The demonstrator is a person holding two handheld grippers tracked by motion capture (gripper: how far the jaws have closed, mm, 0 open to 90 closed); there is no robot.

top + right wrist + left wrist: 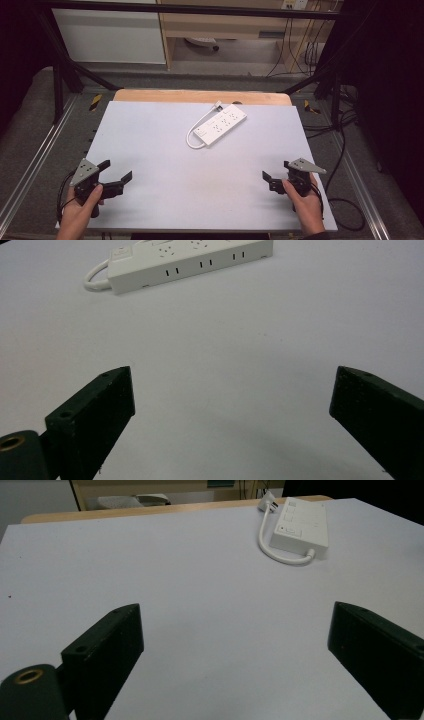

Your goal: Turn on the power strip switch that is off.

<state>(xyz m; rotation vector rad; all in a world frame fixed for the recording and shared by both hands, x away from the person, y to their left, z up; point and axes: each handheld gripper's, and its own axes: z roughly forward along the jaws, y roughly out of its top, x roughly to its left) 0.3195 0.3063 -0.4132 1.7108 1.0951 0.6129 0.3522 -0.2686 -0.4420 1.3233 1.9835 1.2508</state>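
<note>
- A white power strip lies flat on the pale table, upper middle of the high view, set on a diagonal.
- Its white cord loops along the strip's left side, with the plug resting at the far end near the table's wooden back edge.
- The left hand-held gripper sits at the lower left of the high view, held in the left hand; its jaws stand wide apart with nothing between them.
- The right hand-held gripper sits at the lower right, held in the right hand; its jaws are also spread apart and empty.
- In the left gripper view the power strip shows at the upper right; in the right gripper view the power strip lies along the top edge, well apart from the jaws.
</note>
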